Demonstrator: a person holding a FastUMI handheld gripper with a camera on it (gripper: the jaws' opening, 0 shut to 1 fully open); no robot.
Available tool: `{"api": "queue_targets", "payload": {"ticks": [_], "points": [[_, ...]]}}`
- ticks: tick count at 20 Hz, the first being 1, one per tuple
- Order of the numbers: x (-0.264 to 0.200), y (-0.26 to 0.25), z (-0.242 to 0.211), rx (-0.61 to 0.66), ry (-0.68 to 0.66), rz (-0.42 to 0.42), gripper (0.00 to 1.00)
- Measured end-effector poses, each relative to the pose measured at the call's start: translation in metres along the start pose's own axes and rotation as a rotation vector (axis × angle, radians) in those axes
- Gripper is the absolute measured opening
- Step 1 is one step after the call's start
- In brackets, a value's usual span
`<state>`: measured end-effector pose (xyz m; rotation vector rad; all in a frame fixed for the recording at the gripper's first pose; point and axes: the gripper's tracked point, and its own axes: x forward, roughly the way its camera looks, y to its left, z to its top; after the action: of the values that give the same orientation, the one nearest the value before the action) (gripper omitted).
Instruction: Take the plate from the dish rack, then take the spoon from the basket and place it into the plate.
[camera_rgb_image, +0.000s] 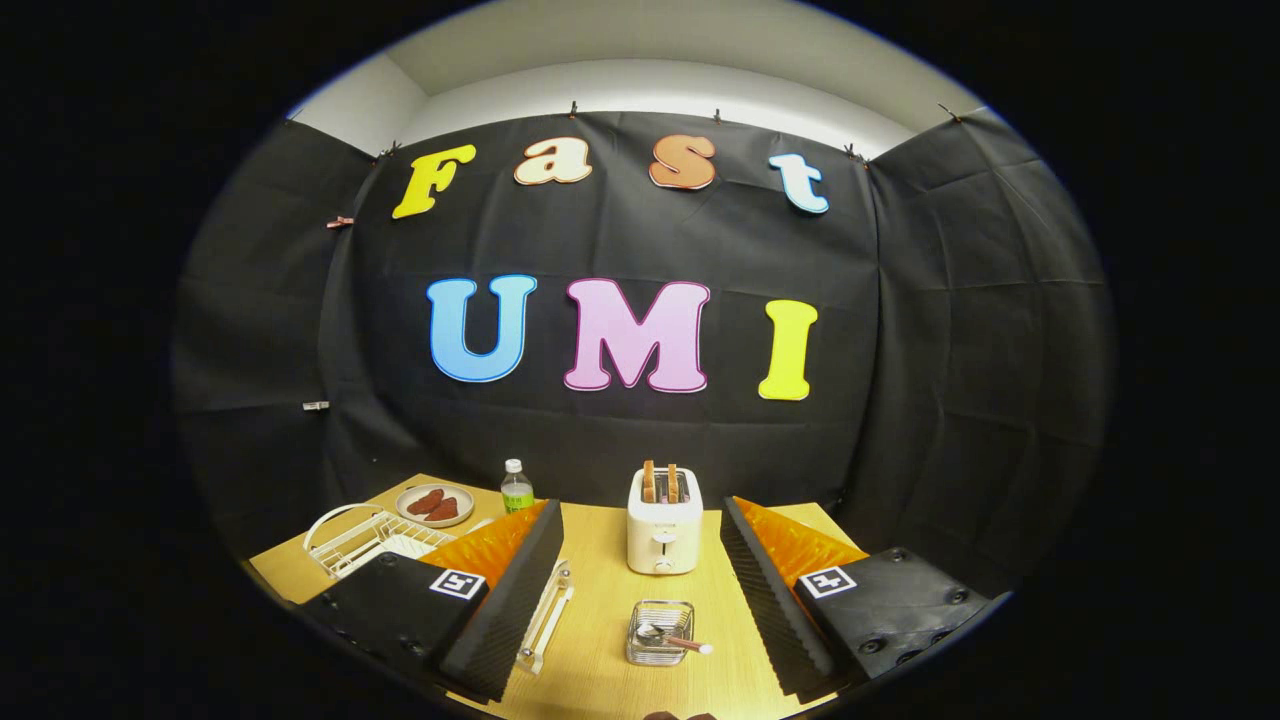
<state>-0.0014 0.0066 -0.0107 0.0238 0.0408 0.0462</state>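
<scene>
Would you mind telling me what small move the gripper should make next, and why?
Probably swing toward the dish rack beyond one finger. The gripper is open and holds nothing, the rack's plate comes first, and right now the fingers frame the basket with the spoon instead.

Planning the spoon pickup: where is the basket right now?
In the gripper view the basket sits on the table between the open jaws, just in front of the toaster, with the spoon inside.
</scene>
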Motion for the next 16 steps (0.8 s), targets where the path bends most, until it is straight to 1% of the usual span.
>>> {"api": "queue_targets", "payload": {"ticks": [5,11,14,16], "points": [[0.012,0.012,-0.011,-0.010,0.049,0.026,0.98],[0.034,0.030,-0.005,-0.014,0.058,0.061,0.98],[0.049,0.042,-0.015,0.000,0.130,0.074,0.98],[0.062,0.058,-0.021,0.010,0.171,0.104,0.98]]}}
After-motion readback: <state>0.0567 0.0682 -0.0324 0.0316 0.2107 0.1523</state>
